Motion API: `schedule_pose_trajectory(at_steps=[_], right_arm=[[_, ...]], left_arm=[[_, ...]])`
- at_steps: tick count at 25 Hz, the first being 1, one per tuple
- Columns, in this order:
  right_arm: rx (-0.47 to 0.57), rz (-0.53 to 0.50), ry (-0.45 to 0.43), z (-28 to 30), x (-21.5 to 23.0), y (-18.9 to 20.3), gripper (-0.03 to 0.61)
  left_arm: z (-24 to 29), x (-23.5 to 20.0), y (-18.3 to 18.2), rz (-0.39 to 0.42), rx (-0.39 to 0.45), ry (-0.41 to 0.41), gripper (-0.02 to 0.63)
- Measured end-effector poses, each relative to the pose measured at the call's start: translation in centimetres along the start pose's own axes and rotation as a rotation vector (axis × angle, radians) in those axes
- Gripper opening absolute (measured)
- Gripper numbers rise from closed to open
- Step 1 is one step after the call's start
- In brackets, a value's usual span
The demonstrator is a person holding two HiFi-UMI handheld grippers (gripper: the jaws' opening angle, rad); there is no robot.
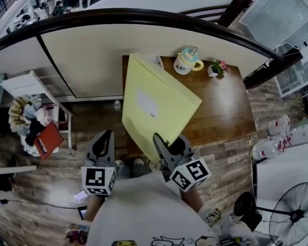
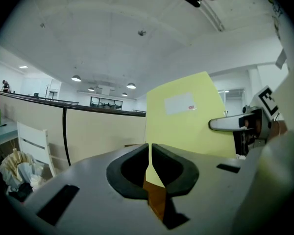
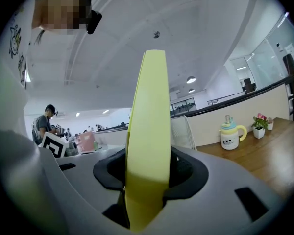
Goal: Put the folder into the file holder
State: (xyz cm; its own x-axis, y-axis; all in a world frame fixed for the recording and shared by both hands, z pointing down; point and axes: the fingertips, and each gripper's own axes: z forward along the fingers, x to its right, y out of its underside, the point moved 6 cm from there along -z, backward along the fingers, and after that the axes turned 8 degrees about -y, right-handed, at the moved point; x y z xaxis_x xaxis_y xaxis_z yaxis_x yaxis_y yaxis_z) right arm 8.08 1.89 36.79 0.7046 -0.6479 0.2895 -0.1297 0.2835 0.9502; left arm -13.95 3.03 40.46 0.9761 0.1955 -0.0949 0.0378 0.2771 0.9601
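**Folder pinched edge-on in the right gripper**

Folder [image 1: 156,104] grip belongs to the right gripper [image 1: 167,150] alone. In the right gripper view its jaws stand fairly wide and press on the yellow folder's lower edge from both sides. From there the folder rises edge-on to the upper centre of that frame, so its long axis runs up and away from the jaws. In the head view it hangs over the left part of the wooden table [image 1: 220,111], its upper corner reaching toward the top of the frame. Its broad, labelled face turns toward the left gripper [image 1: 107,135]. That gripper sits at lower left with its jaws pressed almost together on nothing. A mug [image 1: 187,60] and a flower pot [image 1: 217,67] stand at the table's far edge.
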Motion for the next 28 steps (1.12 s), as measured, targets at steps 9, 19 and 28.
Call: schedule_pose_trajectory(at_steps=[9, 19, 28], right_arm=[[0.05, 0.017, 0.082, -3.6, 2.3, -1.1, 0.172], [0.124, 0.058, 0.121, -5.6, 3.9, -3.1, 0.172], [0.146, 0.014, 0.163, -5.4, 5.5, -4.4, 0.172]], left_arm=[[1.6, 3.0, -0.4, 0.022, 0.013, 0.073, 0.018], [2.4, 4.4, -1.1, 0.035, 0.028, 0.107, 0.018], [3.0, 4.6, -1.3, 0.031, 0.03, 0.104, 0.018]])
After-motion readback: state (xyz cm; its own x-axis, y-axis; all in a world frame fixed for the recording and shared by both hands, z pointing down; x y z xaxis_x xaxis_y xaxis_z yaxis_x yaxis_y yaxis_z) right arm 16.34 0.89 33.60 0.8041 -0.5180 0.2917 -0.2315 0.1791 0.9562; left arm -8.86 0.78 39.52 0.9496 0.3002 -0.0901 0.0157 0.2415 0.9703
